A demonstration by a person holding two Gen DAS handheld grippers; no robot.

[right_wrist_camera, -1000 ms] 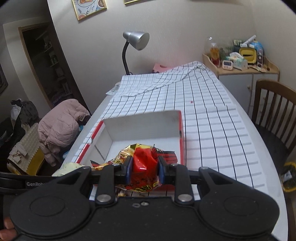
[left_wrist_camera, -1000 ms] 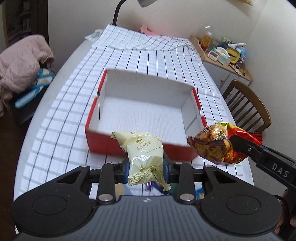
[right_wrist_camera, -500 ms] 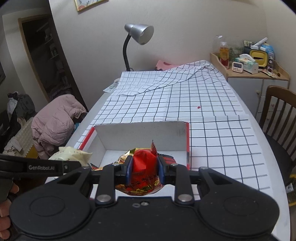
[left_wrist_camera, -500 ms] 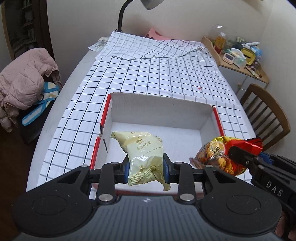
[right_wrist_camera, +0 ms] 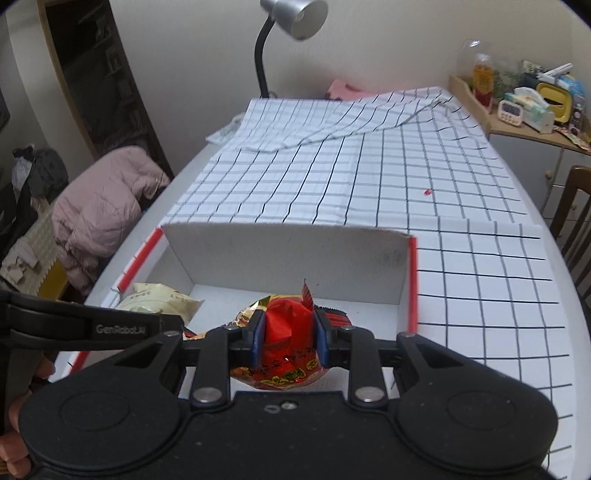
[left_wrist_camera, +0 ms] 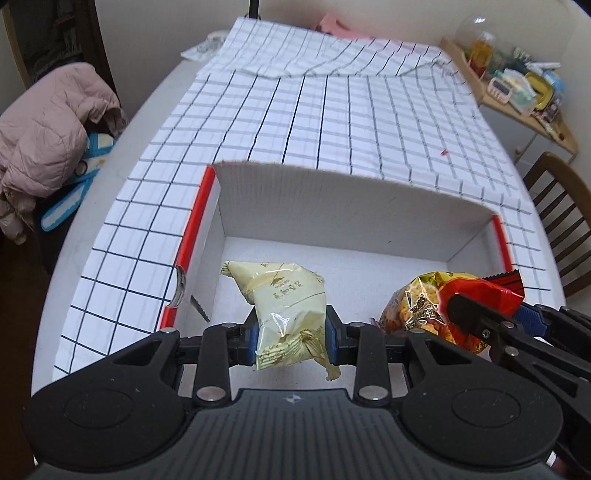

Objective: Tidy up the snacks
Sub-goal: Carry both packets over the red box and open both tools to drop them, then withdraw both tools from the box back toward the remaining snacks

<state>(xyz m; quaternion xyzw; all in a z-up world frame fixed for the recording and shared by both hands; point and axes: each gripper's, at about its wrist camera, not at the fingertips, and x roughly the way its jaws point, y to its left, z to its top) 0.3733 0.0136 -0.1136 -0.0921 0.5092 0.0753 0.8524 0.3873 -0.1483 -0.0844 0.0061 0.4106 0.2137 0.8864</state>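
My left gripper (left_wrist_camera: 291, 334) is shut on a pale yellow snack bag (left_wrist_camera: 284, 299) and holds it over the left half of the open red-and-white box (left_wrist_camera: 354, 206). My right gripper (right_wrist_camera: 288, 339) is shut on a red and gold snack bag (right_wrist_camera: 286, 332) and holds it over the box's right half. The right gripper (left_wrist_camera: 480, 317) and its bag (left_wrist_camera: 417, 302) also show in the left wrist view. The yellow bag (right_wrist_camera: 159, 301) shows at left in the right wrist view, as does the box (right_wrist_camera: 288, 254).
The box stands on a table with a checked cloth (left_wrist_camera: 332, 118). A pink jacket (left_wrist_camera: 48, 129) lies on a seat at left. A wooden chair (left_wrist_camera: 557, 206) stands at right. A cluttered shelf (right_wrist_camera: 524, 107) and a desk lamp (right_wrist_camera: 291, 22) are at the back.
Both grippers have moved forward with their bags, from in front of the box's near wall to over its inside, and have come lower.
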